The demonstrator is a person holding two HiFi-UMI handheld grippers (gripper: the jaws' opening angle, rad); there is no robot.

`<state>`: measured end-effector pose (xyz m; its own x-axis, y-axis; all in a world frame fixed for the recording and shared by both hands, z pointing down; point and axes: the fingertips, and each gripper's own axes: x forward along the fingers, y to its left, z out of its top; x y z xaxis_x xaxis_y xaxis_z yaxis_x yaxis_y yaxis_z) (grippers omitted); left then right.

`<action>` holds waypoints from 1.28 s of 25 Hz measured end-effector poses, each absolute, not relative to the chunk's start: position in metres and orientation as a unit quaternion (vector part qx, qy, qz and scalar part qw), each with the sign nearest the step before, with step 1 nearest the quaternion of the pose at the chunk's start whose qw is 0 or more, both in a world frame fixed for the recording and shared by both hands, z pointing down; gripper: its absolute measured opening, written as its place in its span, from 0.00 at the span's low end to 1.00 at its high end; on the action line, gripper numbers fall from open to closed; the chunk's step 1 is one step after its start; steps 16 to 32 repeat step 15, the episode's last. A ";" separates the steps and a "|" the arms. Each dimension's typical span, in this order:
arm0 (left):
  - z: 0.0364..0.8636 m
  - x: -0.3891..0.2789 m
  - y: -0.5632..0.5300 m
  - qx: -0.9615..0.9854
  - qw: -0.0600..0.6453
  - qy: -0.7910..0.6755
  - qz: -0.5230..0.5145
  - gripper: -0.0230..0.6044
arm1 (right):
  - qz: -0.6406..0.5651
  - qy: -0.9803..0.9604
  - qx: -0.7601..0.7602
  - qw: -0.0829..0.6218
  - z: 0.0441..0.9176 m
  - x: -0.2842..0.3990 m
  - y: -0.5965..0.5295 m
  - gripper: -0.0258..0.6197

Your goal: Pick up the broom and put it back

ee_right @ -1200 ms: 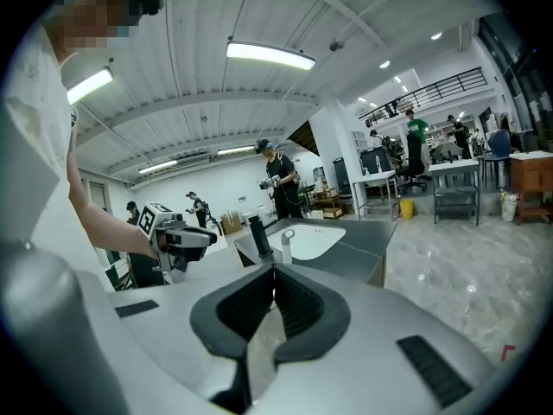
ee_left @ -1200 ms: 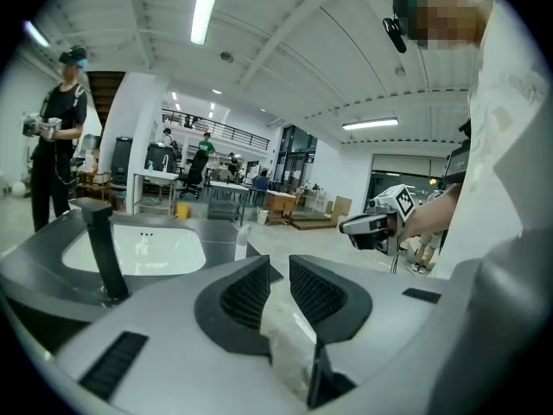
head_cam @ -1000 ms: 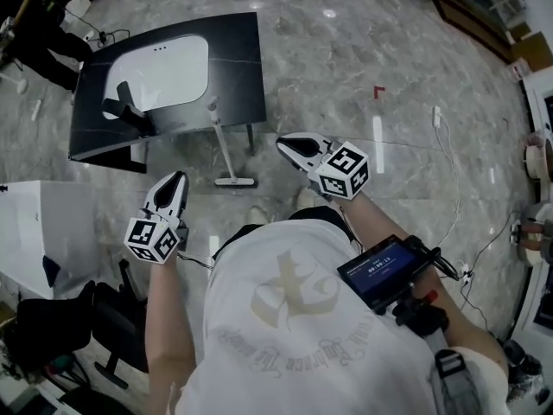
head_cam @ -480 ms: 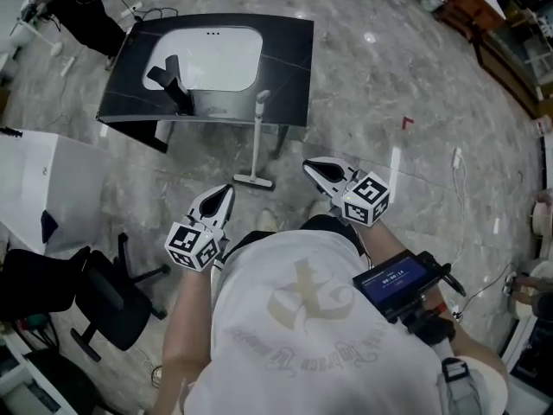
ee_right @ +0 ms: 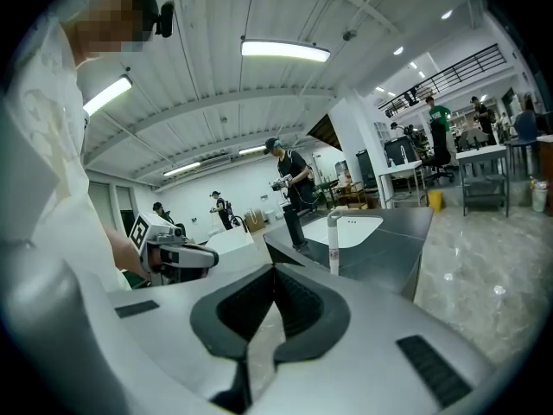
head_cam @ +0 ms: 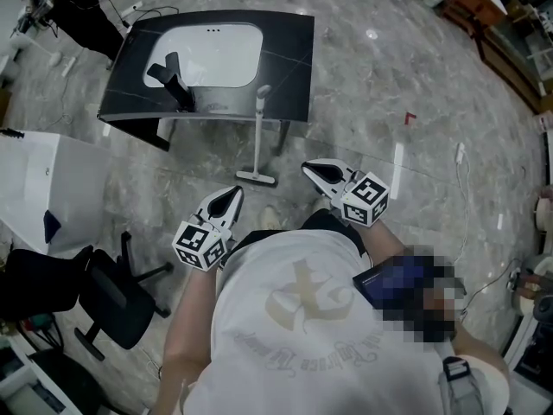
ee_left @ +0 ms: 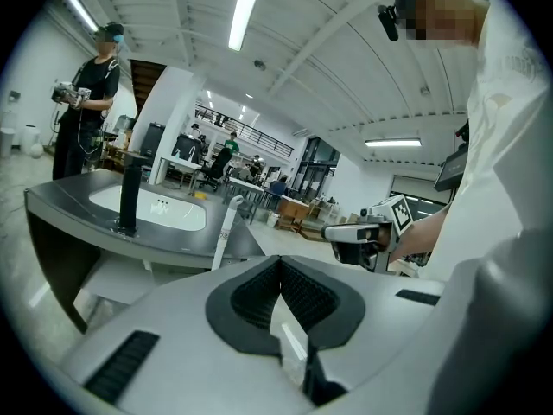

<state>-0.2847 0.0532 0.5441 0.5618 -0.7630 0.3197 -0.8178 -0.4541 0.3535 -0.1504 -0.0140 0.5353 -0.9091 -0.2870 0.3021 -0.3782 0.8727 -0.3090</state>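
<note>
The broom (head_cam: pixel 258 137) stands upright on the marble floor, its white handle leaning on the front edge of the dark sink table (head_cam: pixel 289 67) and its flat head (head_cam: pixel 257 177) on the floor. Both grippers hang in front of the person's body, short of the broom and apart from it. My left gripper (head_cam: pixel 231 199) is below and left of the broom head, shut and empty. My right gripper (head_cam: pixel 314 170) is to the right of the head, jaws also together with nothing in them. The handle (ee_left: pixel 226 230) shows ahead in the left gripper view, and the handle (ee_right: pixel 333 243) in the right gripper view too.
The table holds a white basin (head_cam: pixel 212 54) and a black faucet (head_cam: pixel 173 80). A white cabinet (head_cam: pixel 34 201) and a black office chair (head_cam: pixel 108 296) stand at the left. Cables (head_cam: pixel 460 158) run over the floor at the right. Another person (ee_left: pixel 91 102) stands beyond the table.
Both grippers have come a little closer to the broom, and the head view has swung so that the table sits nearer the middle. The broom has not moved.
</note>
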 end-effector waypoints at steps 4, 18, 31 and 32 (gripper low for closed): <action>0.544 -0.279 0.054 0.855 0.240 -0.456 0.063 0.06 | 0.186 -0.958 0.176 0.127 0.537 -0.148 -0.010 0.07; 0.546 -0.277 0.055 0.860 0.235 -0.449 0.065 0.06 | 0.185 -0.959 0.176 0.122 0.540 -0.153 -0.005 0.07; 0.546 -0.277 0.055 0.860 0.235 -0.449 0.065 0.06 | 0.185 -0.959 0.176 0.122 0.540 -0.153 -0.005 0.07; 0.546 -0.277 0.055 0.860 0.235 -0.449 0.065 0.06 | 0.185 -0.959 0.176 0.122 0.540 -0.153 -0.005 0.07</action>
